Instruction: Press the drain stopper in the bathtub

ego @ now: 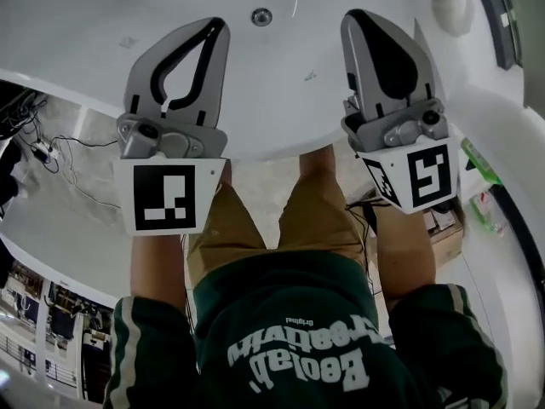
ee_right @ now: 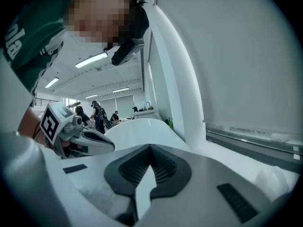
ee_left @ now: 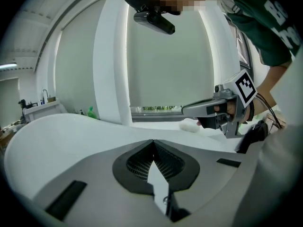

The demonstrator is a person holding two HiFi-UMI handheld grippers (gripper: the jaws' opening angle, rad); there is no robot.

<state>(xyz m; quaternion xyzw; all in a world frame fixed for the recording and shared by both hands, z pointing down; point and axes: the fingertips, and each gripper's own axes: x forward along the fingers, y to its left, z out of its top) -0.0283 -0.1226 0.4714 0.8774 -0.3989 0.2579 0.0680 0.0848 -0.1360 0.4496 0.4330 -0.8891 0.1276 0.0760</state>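
Drain stopper (ego: pixel 261 15): on the bathtub (ego: pixel 85 24) floor, seemingly untouched. My forearms reach forward over the near rim, side by side. Left hand-held gripper (ego: pixel 215 29) and right hand-held gripper (ego: pixel 356 20): jaws closed tip to tip, nothing between them, flanking the stopper from above.

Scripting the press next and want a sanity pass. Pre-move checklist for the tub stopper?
1. Stopper in view: ok, it shows on the tub floor in the head view.
2. Left gripper empty: ok, jaws together, nothing between them.
3. Right gripper empty: ok, jaws together, nothing between them.
4. A gripper on the stopper: not ok, both are apart from it. In the head view it lies between their tips.
5. Stopper up or down: cannot tell, too small.
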